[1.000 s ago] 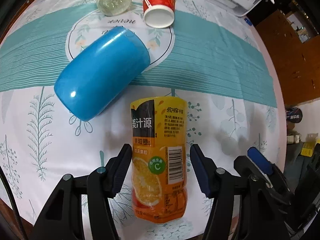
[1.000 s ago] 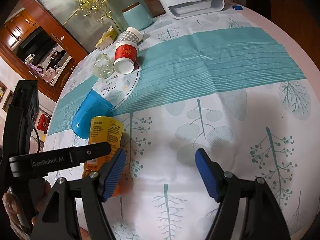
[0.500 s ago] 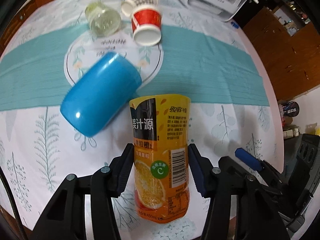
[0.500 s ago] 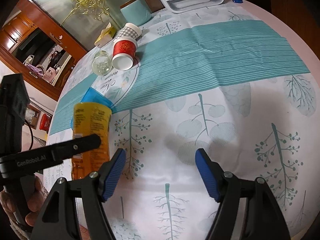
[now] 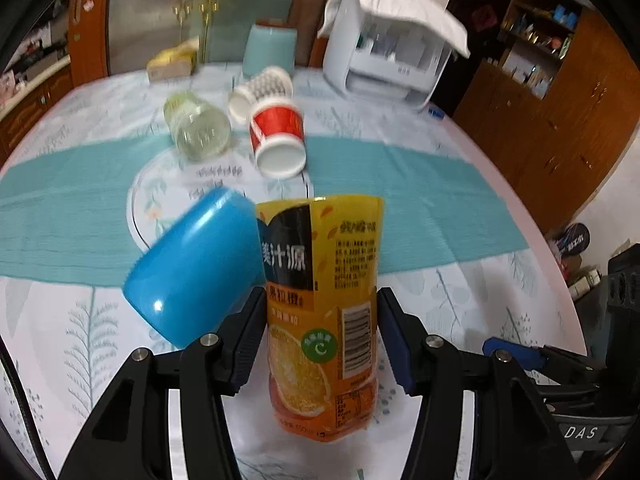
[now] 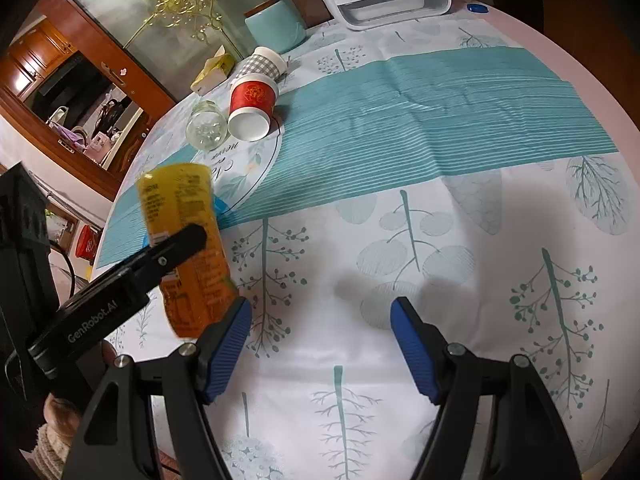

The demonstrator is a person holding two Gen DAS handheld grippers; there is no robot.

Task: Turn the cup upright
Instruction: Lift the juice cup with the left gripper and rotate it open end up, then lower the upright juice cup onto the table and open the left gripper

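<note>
Bright, motion-blurred, fisheye-warped edges

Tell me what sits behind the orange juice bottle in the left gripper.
Behind the orange juice bottle lies the blue cup on its side, partly covered by it. Farther back, a red paper cup. The blue cup's mouth is hidden.

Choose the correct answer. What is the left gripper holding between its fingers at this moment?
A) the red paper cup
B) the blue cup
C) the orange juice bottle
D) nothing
C: the left gripper is closed on the orange juice bottle, its two pads pressing the bottle's sides, while the blue cup lies on its side beside it, ungripped.
</note>
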